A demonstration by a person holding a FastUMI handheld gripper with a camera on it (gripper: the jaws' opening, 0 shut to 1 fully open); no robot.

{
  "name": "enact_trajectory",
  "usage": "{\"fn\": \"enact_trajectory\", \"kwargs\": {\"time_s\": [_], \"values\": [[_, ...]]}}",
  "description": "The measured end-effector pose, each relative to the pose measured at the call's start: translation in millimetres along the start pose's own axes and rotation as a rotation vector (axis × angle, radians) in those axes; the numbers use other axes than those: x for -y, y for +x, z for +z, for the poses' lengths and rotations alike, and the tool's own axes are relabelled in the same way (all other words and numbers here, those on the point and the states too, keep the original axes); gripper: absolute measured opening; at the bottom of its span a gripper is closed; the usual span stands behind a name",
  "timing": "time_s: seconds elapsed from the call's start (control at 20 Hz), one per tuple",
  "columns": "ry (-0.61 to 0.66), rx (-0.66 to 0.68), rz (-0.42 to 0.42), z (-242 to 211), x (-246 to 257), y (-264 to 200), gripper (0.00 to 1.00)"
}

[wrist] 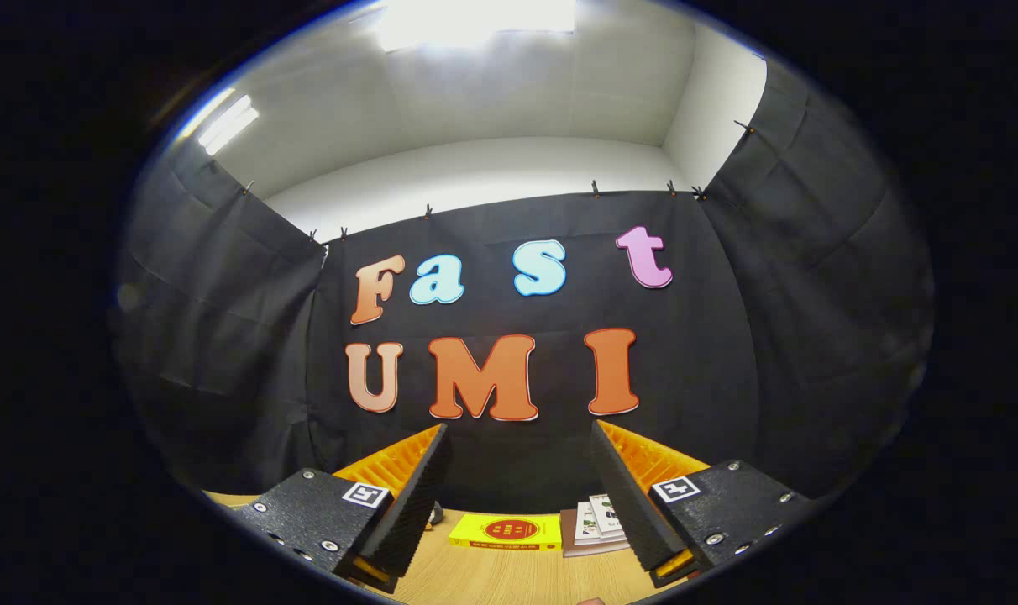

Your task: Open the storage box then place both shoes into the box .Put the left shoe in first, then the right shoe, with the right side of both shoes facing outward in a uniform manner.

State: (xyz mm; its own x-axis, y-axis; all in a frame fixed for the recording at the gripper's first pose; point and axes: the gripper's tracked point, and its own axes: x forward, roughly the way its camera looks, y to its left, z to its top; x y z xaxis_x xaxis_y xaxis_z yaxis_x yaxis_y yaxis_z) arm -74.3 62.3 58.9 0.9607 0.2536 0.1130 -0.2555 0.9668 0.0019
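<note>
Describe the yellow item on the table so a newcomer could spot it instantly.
Start at the wooden table below the black cloth wall. Beyond the open gripper, between its fingers, lies a flat yellow book. Its bright yellow cover with a red oval distinguishes it from the brownish book stack beside it.

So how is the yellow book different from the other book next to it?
The yellow book has a plain bright cover with a red circle; the brown book has small white pictures on a dull cover. The yellow one lies straight across, the brown one at an angle. Both lie flat on the wooden table, beyond the open tongs, which hold nothing.
</note>
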Motion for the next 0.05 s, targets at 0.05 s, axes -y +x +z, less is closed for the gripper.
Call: {"fn": "enact_trajectory", "kwargs": {"time_s": [0.05], "values": [[-0.007, 0.015, 0.011, 3.3, -3.6, 0.3, 0.98]]}}
